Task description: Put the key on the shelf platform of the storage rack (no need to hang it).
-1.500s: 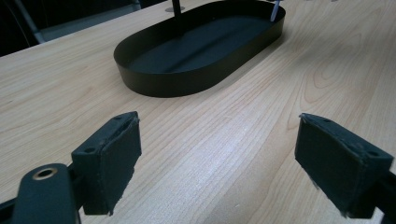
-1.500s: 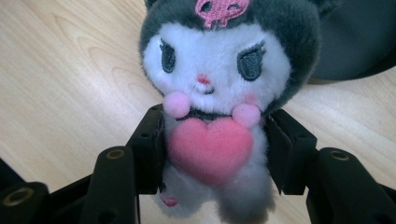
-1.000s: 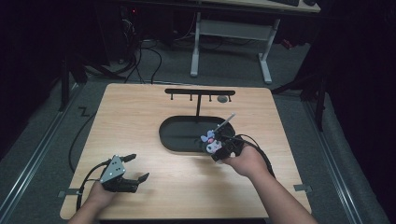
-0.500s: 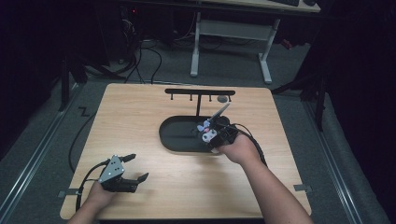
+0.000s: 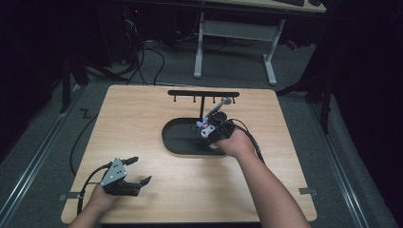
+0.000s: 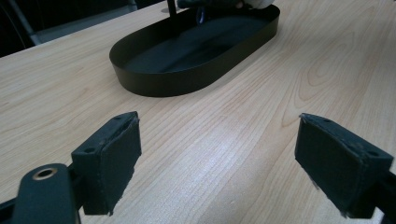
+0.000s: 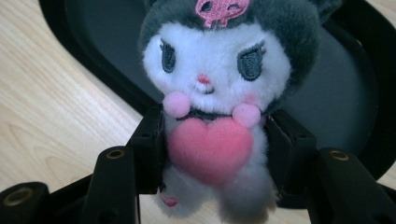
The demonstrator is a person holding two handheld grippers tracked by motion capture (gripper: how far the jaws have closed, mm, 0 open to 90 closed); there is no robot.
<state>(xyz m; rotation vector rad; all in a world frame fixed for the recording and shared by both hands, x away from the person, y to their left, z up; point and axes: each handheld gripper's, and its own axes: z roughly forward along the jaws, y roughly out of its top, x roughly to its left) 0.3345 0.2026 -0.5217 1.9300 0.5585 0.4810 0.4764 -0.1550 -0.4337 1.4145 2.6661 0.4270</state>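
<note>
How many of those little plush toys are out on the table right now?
1. The plush toy is clamped between the right gripper's fingers, held above the right end of the black oval tray. I see no others.

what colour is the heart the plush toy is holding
Pink. The heart on the plush toy shows best in the right gripper view.

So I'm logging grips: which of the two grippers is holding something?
The right gripper, over the black oval tray: its jaws clamp a plush toy. The left gripper is open over bare table.
</note>
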